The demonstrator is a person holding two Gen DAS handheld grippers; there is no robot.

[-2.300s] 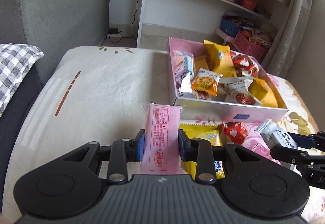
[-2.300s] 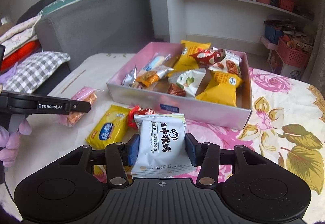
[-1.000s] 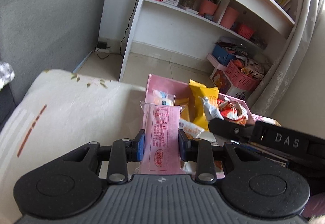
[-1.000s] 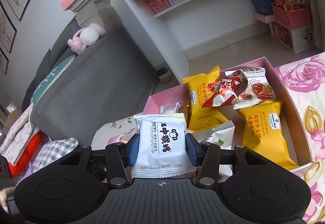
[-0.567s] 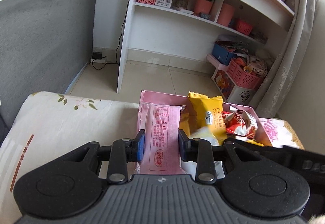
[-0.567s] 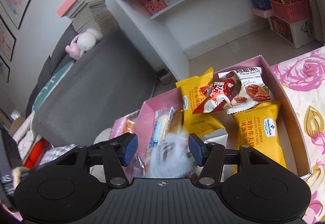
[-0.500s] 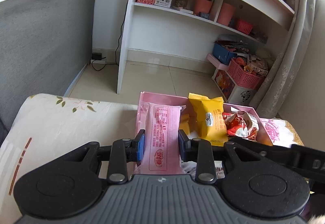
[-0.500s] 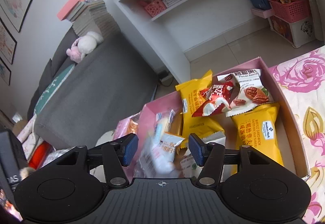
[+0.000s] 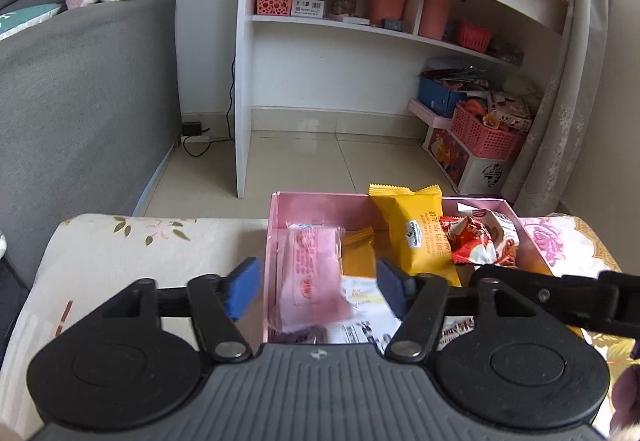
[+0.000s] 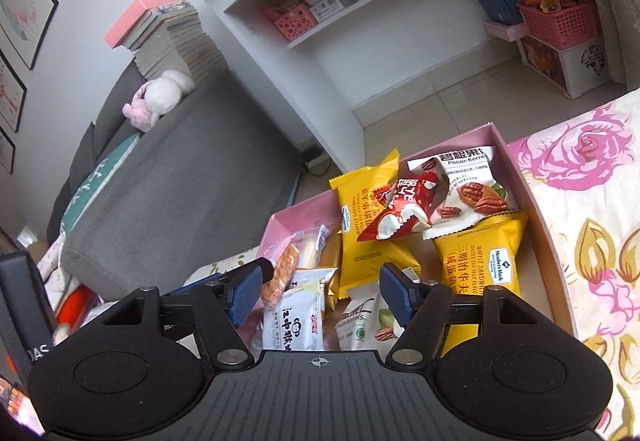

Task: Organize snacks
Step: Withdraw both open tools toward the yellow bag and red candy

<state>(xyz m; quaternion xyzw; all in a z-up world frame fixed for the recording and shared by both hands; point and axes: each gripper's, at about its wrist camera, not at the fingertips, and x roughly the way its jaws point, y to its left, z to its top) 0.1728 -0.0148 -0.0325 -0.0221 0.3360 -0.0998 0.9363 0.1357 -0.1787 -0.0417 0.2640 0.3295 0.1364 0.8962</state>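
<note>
1. Hovering over the near end of the pink box [image 9: 276,237], the left gripper [image 9: 318,287] standing spread wide with nothing between its blue pads [image 9: 244,287].
2. Lying loose just inside the box's left wall, below that gripper and touching neither pad: the pink packet [image 9: 316,277], blurred, so whether falling or settled cannot be told.
3. Hanging over the same near end, the right gripper [image 10: 320,291] likewise parted and gripping nothing.
4. Resting beneath it in the box's near left corner: the white packet [image 10: 298,329], flat among the other snacks.
5. Filling the box further in: two yellow packets [image 10: 368,237], a red wrapper [image 10: 404,209] on top of them, and a pecan packet [image 10: 468,189] against the far wall.
6. Judging handling: packets looking light, soft and air-filled, with slick film likely to slide between pads; contents such as wafers and crackers probably crushing under a hard squeeze.
7. Judging hold: pinching across the narrow width near the middle, or at a crimped end seam, with gentle pressure.
8. Reading the table [image 9: 132,245] as cloth-covered, beside a grey sofa [image 9: 80,101].
</note>
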